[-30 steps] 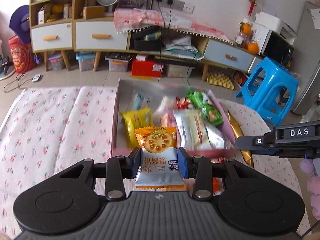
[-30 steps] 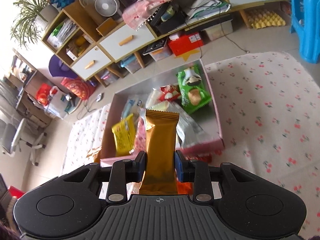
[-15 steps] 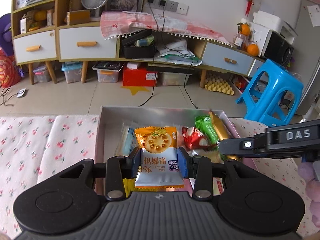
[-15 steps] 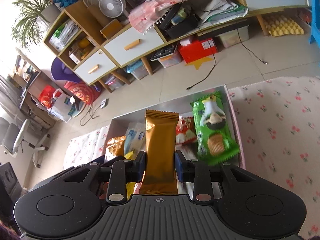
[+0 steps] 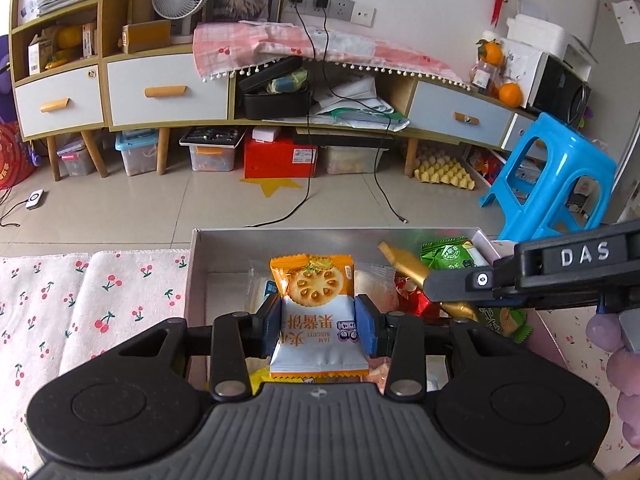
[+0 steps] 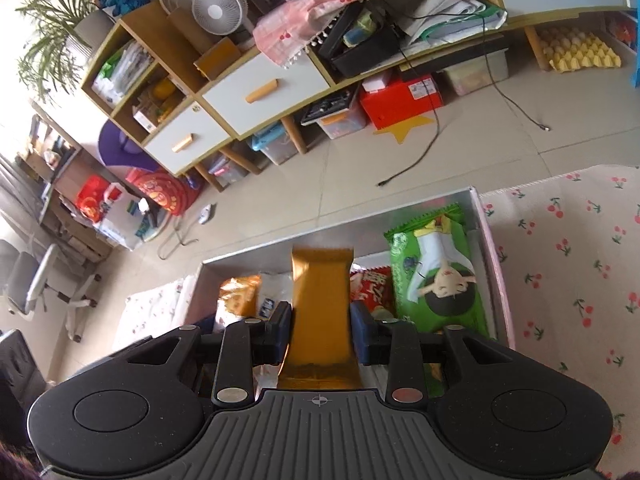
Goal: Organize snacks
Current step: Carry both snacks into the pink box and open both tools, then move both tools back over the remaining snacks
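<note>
- Left gripper (image 5: pixel 319 322): jaws narrow, closed on the jam biscuit pack (image 5: pixel 316 312). The pack stands upright above the box (image 5: pixel 224 236), near its left-middle part.
- Right gripper (image 6: pixel 321 326): jaws narrow, closed on the gold wrapper bar (image 6: pixel 321 308), which points to 12 o'clock over the box middle.
- Step in hand, I judge: put both snacks down into the box. To do it well, lower each to a free spot, e.g. the bare floor at 11 o'clock, w/o crossing the other tool, then open slowly.
- Left view shows the right tool coming in from 3 o'clock; right view does not.
- Only right view shows the full green pack (image 6: pixel 436 280) along the right wall, at 1 o'clock.
</note>
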Available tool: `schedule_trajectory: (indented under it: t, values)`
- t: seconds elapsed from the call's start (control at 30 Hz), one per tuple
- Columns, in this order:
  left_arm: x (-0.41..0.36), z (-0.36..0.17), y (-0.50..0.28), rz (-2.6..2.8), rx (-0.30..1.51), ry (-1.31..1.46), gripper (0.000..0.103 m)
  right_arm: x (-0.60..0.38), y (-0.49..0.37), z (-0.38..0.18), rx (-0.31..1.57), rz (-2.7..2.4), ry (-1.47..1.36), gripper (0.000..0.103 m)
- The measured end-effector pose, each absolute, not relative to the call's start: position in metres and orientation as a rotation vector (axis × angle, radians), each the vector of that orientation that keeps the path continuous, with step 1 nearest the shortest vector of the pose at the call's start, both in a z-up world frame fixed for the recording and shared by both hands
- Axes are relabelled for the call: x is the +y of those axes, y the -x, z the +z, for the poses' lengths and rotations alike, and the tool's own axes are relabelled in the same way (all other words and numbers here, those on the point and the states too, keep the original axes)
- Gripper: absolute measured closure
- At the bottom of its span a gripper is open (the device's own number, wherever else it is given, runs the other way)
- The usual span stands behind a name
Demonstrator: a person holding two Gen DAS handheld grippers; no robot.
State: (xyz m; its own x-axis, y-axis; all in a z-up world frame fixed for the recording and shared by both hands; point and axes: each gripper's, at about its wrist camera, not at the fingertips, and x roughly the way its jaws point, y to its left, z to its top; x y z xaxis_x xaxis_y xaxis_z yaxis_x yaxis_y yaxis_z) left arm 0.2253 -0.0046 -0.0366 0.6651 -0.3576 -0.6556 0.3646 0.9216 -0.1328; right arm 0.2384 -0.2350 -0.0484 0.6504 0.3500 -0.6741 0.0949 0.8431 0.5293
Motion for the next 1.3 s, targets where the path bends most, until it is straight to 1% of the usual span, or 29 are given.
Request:
schedule_trajectory:
  t: [0.03, 0.07, 0.13, 0.2, 0.23, 0.5, 0.53, 0.63, 0.67, 0.87, 0.93, 0.97, 1.1, 1.23, 1.3]
  values:
    - [-0.005, -0.037, -0.225, -0.403, 0.735, -0.016, 0.065, -0.235, -0.238, -0.048, 0.857, 0.156, -0.572, 0.068]
    - [-0.005, -0.037, -0.225, -0.400, 0.730, -0.020, 0.063, -0.235, -0.239, -0.048, 0.857, 0.158, -0.577, 0.065]
    - [-0.005, -0.038, -0.225, -0.404, 0.729, -0.019, 0.052, -0.236, -0.238, -0.048, 0.852, 0.161, -0.583, 0.064]
    - [-0.005, -0.037, -0.224, -0.404, 0.725, -0.017, 0.048, -0.235, -0.238, -0.048, 0.853, 0.162, -0.578, 0.059]
    - [-0.005, -0.037, -0.223, -0.404, 0.726, -0.017, 0.047, -0.235, -0.238, -0.047, 0.853, 0.160, -0.578, 0.055]
    - [-0.007, -0.029, -0.220, -0.397, 0.736, -0.023, 0.036, -0.233, -0.231, -0.034, 0.850, 0.154, -0.564, 0.047]
    - [-0.007, -0.028, -0.218, -0.396, 0.738, -0.025, 0.035, -0.234, -0.229, -0.032, 0.850, 0.153, -0.563, 0.044]
    - [-0.004, -0.023, -0.211, -0.388, 0.738, -0.023, 0.026, -0.233, -0.221, -0.022, 0.844, 0.145, -0.549, 0.037]
    - [-0.003, -0.021, -0.208, -0.385, 0.738, -0.019, 0.025, -0.233, -0.217, -0.020, 0.842, 0.143, -0.545, 0.034]
    - [0.000, -0.006, -0.188, -0.374, 0.746, -0.021, 0.014, -0.231, -0.191, 0.000, 0.840, 0.128, -0.515, 0.024]
    - [0.000, -0.001, -0.180, -0.369, 0.748, -0.020, 0.008, -0.229, -0.181, 0.006, 0.841, 0.127, -0.505, 0.021]
    - [0.001, 0.002, -0.175, -0.367, 0.751, -0.017, 0.007, -0.228, -0.175, 0.008, 0.840, 0.128, -0.500, 0.019]
    - [0.003, 0.009, -0.157, -0.361, 0.763, -0.010, 0.002, -0.222, -0.153, 0.016, 0.855, 0.124, -0.468, 0.019]
    - [0.003, 0.013, -0.140, -0.351, 0.775, -0.031, 0.001, -0.219, -0.128, 0.018, 0.864, 0.121, -0.463, 0.019]
    - [0.004, 0.014, -0.130, -0.346, 0.780, -0.035, 0.001, -0.219, -0.117, 0.018, 0.866, 0.117, -0.464, 0.016]
